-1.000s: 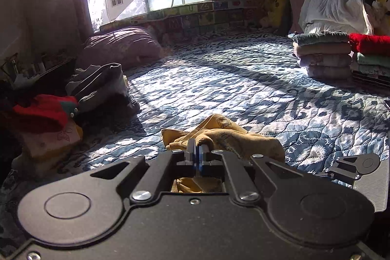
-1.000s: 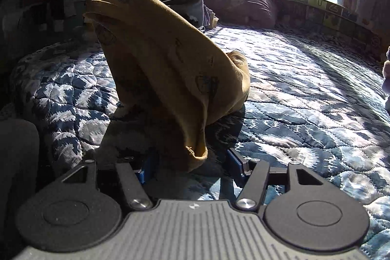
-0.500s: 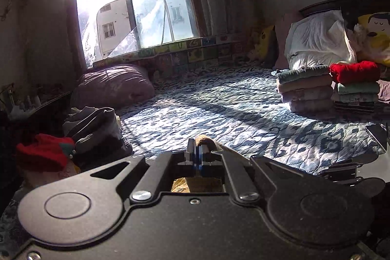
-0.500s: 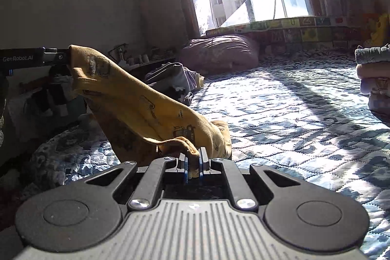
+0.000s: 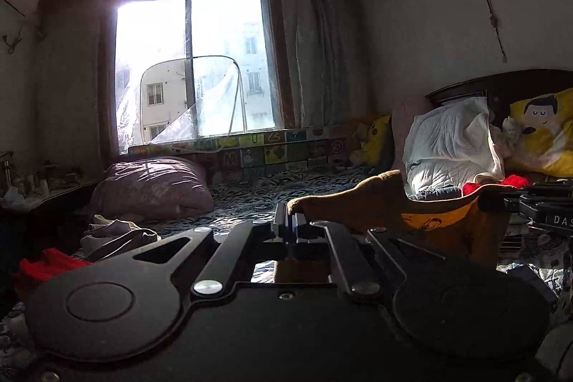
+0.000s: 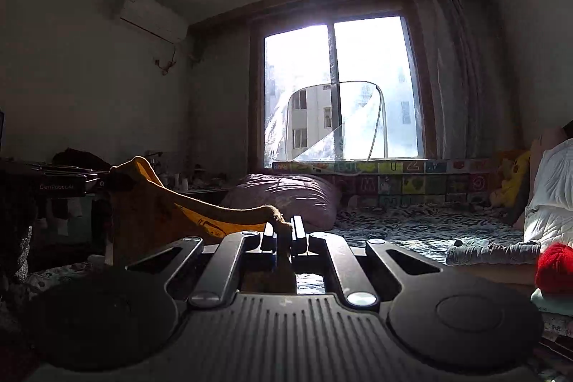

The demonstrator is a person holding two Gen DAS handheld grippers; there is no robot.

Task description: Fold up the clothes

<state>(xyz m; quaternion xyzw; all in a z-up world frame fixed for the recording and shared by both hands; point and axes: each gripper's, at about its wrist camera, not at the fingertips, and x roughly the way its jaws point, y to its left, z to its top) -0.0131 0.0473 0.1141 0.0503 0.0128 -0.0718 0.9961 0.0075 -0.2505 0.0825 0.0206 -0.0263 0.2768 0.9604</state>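
Left wrist view: the left tool [image 5: 288, 227] is pressed together on one edge of the yellow garment [image 5: 422, 213], and off to its right the right tool [image 5: 501, 199] is seen pinching the other end. From the right wrist view, the right tool [image 6: 283, 235] is likewise closed on a fold of the garment [image 6: 172, 210], with the left tool [image 6: 102, 179] holding the far corner away to its left.

A second ago the garment was bunched on the bed and only the left tool had hold of it; half a second ago the right tool was closed on a lower corner. Now the cloth is lifted clear of the bed [image 5: 258, 192] and hung between both tools, sagging in the middle. It is judged ready to be spread flat for the first fold.

Ahead of the left tool a purple pillow [image 5: 154, 188] is lying, with unfolded clothes [image 5: 114, 235] to the left. Folded items, among them a red one [image 6: 555, 267], are stacked to the right of the right tool. Nothing is seen blocking the bed directly ahead.
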